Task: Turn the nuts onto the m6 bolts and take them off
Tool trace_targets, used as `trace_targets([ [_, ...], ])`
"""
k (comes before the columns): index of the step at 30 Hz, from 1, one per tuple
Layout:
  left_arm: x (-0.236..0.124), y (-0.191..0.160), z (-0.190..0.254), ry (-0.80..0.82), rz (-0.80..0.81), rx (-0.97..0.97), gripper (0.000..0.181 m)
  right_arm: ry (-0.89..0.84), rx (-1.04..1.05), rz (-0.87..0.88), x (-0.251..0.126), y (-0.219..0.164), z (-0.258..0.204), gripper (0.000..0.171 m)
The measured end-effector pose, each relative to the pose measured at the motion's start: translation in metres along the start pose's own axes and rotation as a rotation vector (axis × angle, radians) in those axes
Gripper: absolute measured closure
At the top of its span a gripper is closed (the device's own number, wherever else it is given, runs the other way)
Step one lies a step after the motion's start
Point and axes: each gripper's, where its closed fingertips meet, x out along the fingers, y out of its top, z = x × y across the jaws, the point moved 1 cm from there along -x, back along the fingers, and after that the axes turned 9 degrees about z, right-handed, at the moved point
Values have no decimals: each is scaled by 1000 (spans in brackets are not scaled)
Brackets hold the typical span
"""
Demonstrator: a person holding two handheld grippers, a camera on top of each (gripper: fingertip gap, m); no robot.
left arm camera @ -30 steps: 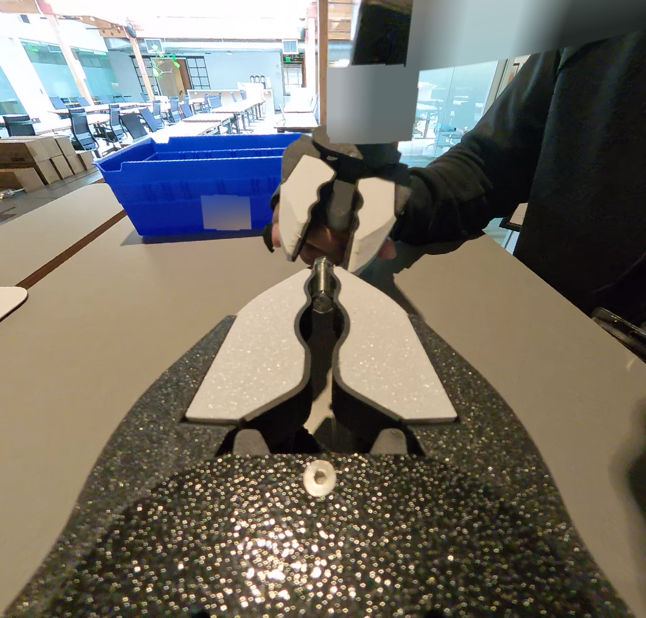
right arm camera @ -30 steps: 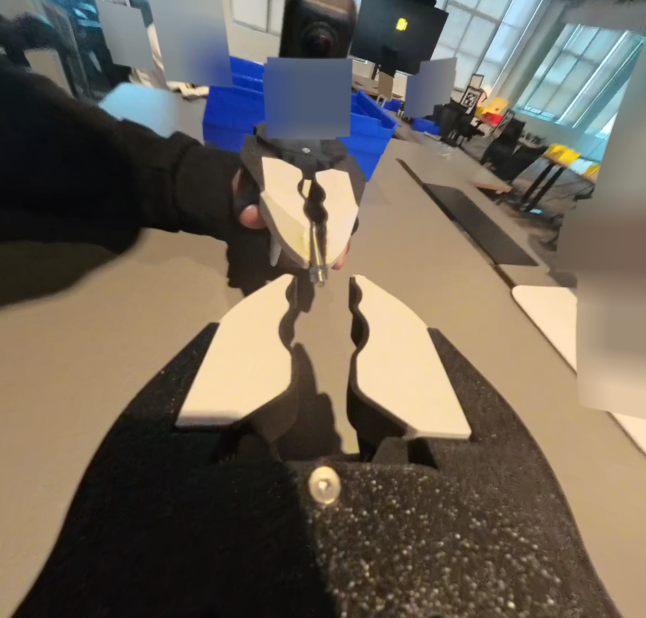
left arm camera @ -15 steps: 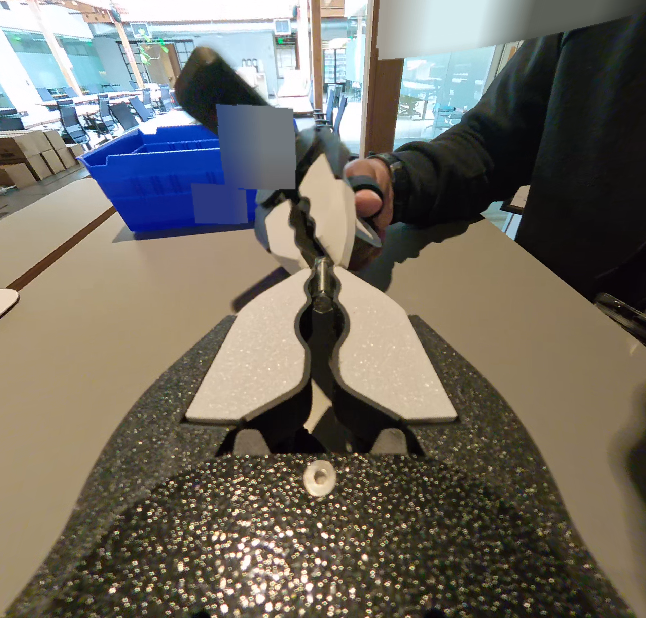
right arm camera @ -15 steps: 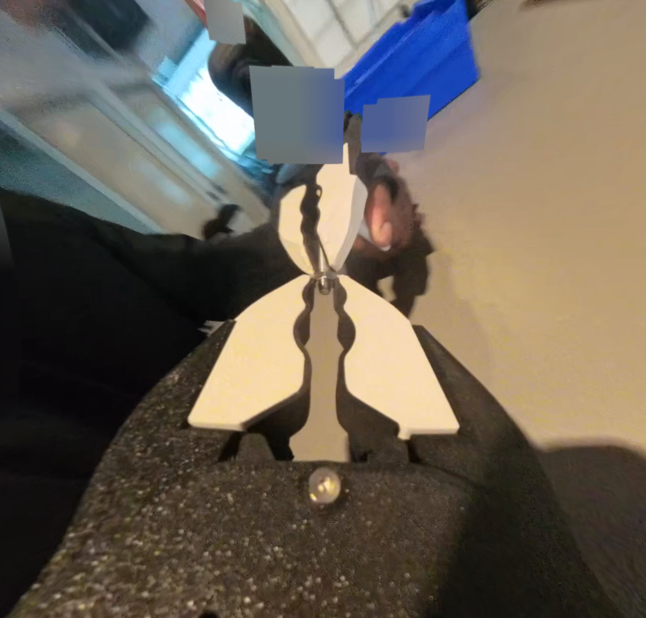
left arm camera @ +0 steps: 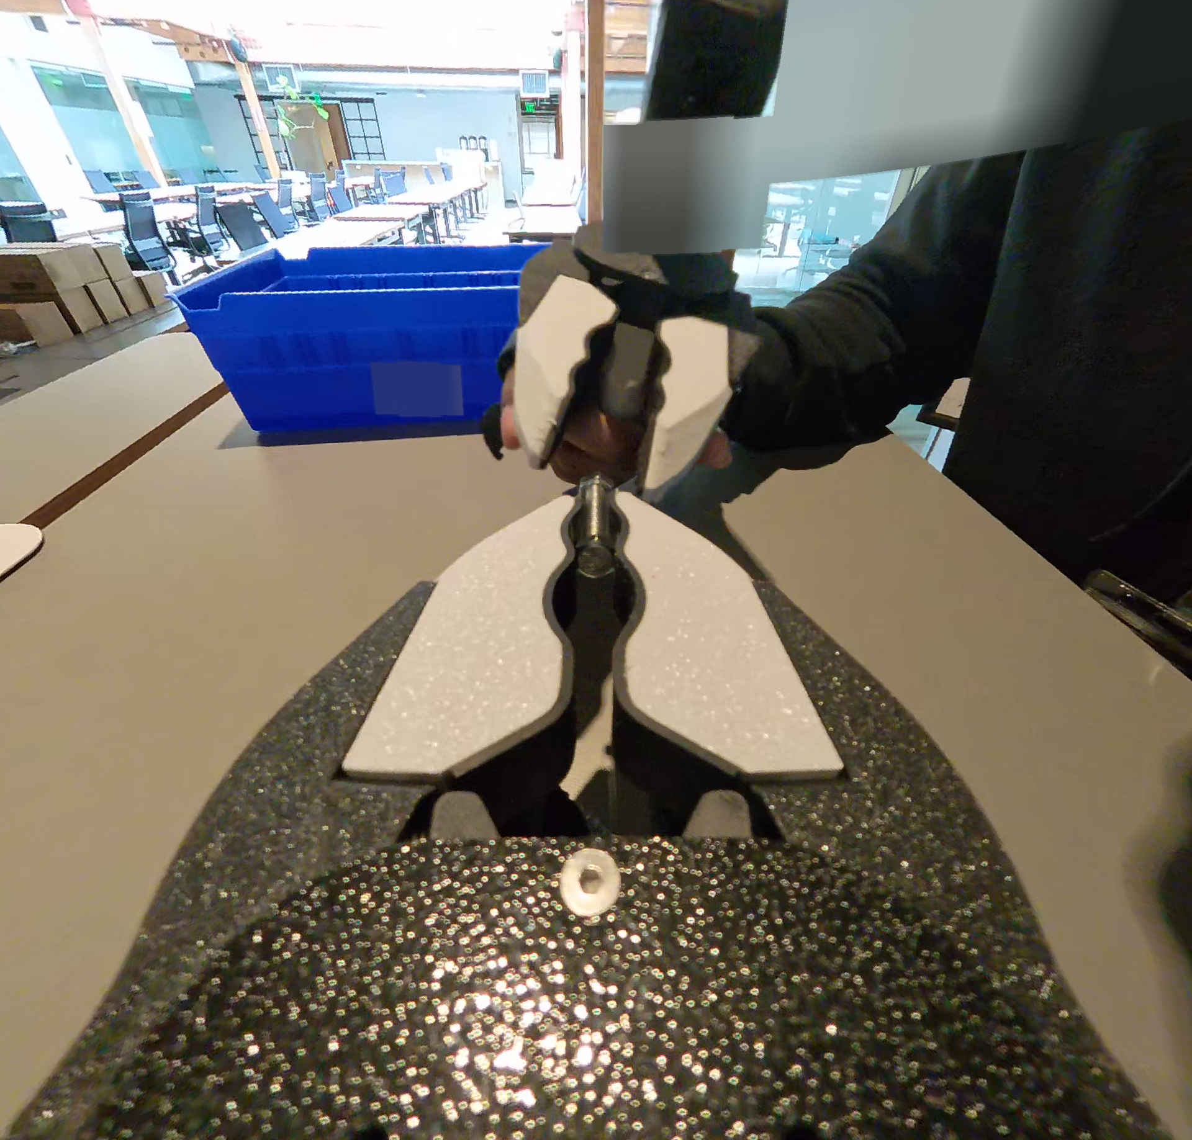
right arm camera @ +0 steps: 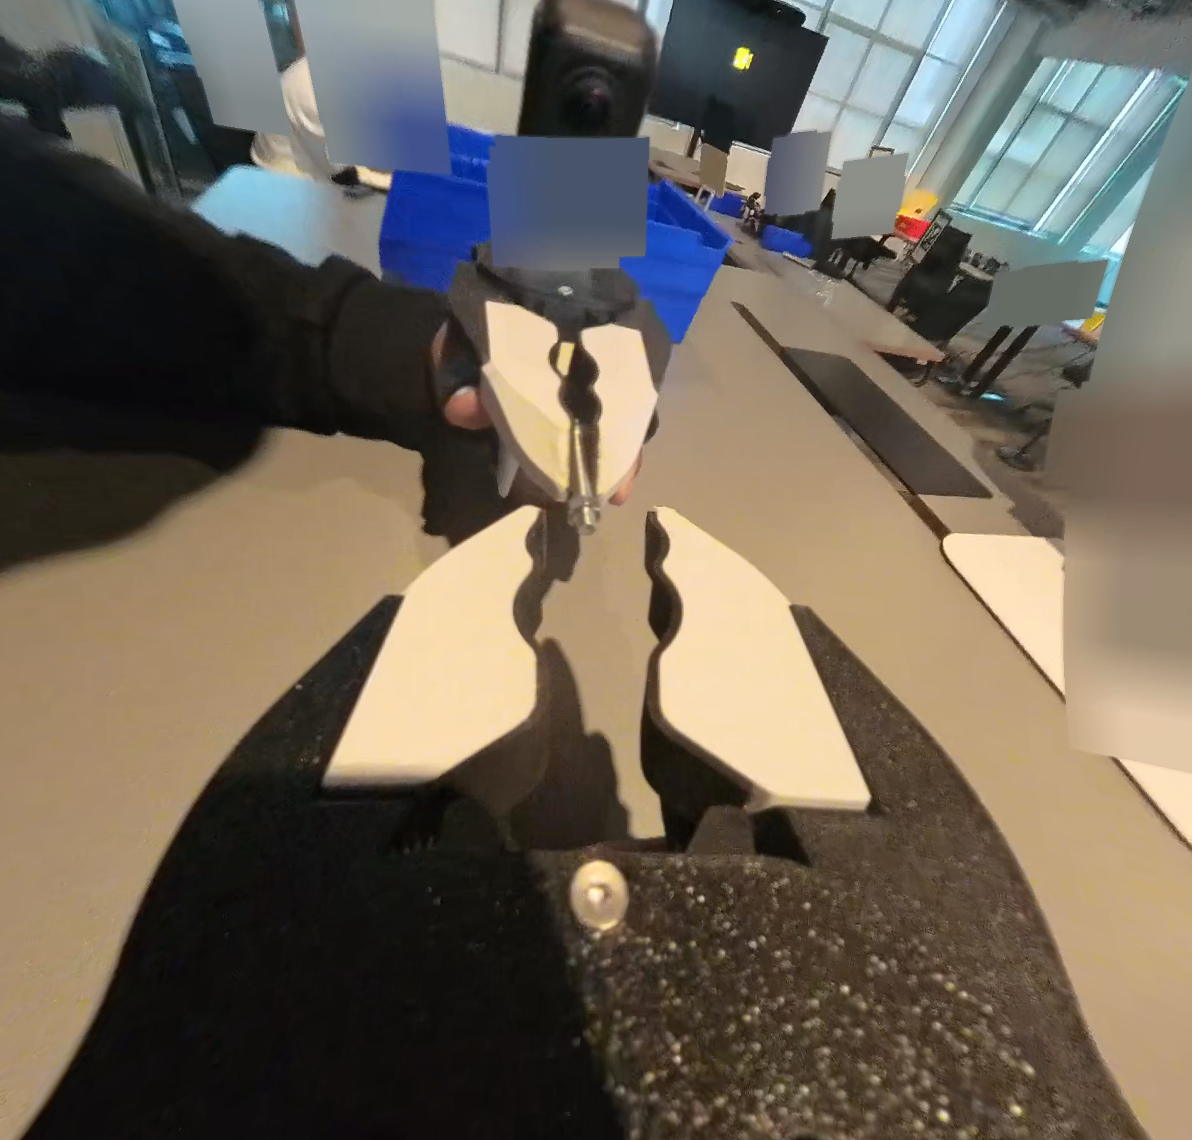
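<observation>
Grey table (left arm camera: 258,593), blue bin (left arm camera: 361,348) behind. Left gripper (left arm camera: 596,516) clamped on bolt (left arm camera: 595,532), shank along fingers, tip with nut (right arm camera: 586,516) toward right gripper (right arm camera: 593,519). Right gripper spread wide, empty, directly opposite, bolt tip between its fingertips; nut barely discernible

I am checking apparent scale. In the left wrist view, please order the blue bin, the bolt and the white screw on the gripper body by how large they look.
1. blue bin, largest, though farther off
2. bolt
3. white screw, near the bolt in size; nearness makes this unsure
</observation>
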Motion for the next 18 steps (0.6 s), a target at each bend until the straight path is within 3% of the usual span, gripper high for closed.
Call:
trace_targets([
  [4,1,-1,1,-6,-8,2,176,-27,-33,-32,5,-6,-2,152],
  [7,2,-3,2,-8,-24,12,176,3,73,-36,8,-8,-6,161],
  [9,1,-2,3,-12,-17,16,176,70,331,-29,8,-7,-7,161],
  [12,2,-3,4,-18,-23,19,176,225,898,24,7,-6,-9,161],
  [14,3,-5,3,-8,-37,24,176,302,1084,75,5,-7,-8,161],
  [16,3,-4,4,-10,-32,24,176,307,1049,92,5,-8,-7,158],
  [18,1,-1,2,-6,-10,12,176,266,924,81,6,-7,-5,144],
])
